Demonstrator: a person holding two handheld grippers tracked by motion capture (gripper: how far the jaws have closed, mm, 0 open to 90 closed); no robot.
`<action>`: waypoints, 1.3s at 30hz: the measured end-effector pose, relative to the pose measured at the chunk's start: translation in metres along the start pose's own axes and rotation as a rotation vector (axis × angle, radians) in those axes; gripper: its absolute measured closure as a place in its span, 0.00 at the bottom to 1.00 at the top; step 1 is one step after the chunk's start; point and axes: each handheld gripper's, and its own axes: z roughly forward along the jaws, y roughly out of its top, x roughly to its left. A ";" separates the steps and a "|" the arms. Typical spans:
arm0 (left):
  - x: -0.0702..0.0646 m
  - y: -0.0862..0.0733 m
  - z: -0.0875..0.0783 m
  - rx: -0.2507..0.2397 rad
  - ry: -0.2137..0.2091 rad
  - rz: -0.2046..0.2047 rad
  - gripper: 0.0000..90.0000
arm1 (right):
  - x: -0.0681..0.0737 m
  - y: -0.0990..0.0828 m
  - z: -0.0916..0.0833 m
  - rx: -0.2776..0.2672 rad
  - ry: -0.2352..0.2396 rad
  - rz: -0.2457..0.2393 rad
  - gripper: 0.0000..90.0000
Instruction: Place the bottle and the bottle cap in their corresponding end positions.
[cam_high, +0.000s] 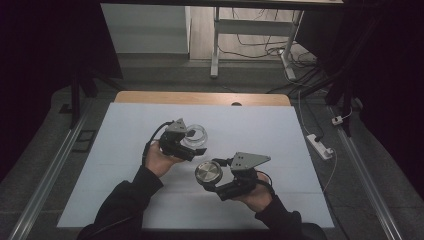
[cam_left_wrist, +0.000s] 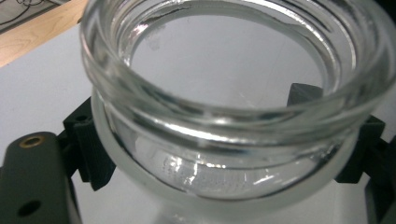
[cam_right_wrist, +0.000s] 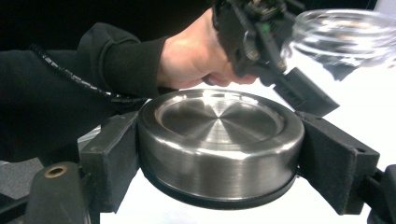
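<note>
Your left gripper (cam_high: 192, 145) pinching the clear glass jar (cam_high: 196, 135) just left of frame centre, your right gripper (cam_high: 212, 181) clamped on the steel lid (cam_high: 208, 172) — lower centre, near the jar, apart from it, both above the white table sheet (cam_high: 125, 165).

The jar (cam_high: 195, 135) is made of clear glass, is round, and has no lid on it. It is held up over the middle of the white table, a little to the left, and its wide open mouth (cam_left_wrist: 233, 70) has thick rings around the rim. The lid (cam_high: 208, 173) is round, shiny, silver metal with a flat top, and it sits nearer and a bit to the right of the jar, not touching it.
</note>
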 end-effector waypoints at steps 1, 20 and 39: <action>0.000 0.001 0.001 0.001 0.000 0.003 0.17 | 0.000 -0.001 0.001 0.005 0.001 -0.003 0.20; 0.011 0.002 0.022 0.009 0.009 0.009 0.17 | 0.002 -0.024 0.022 0.046 0.001 0.002 0.20; 0.025 -0.006 0.042 0.023 0.027 0.004 0.17 | -0.001 -0.047 0.052 0.109 0.010 -0.013 0.20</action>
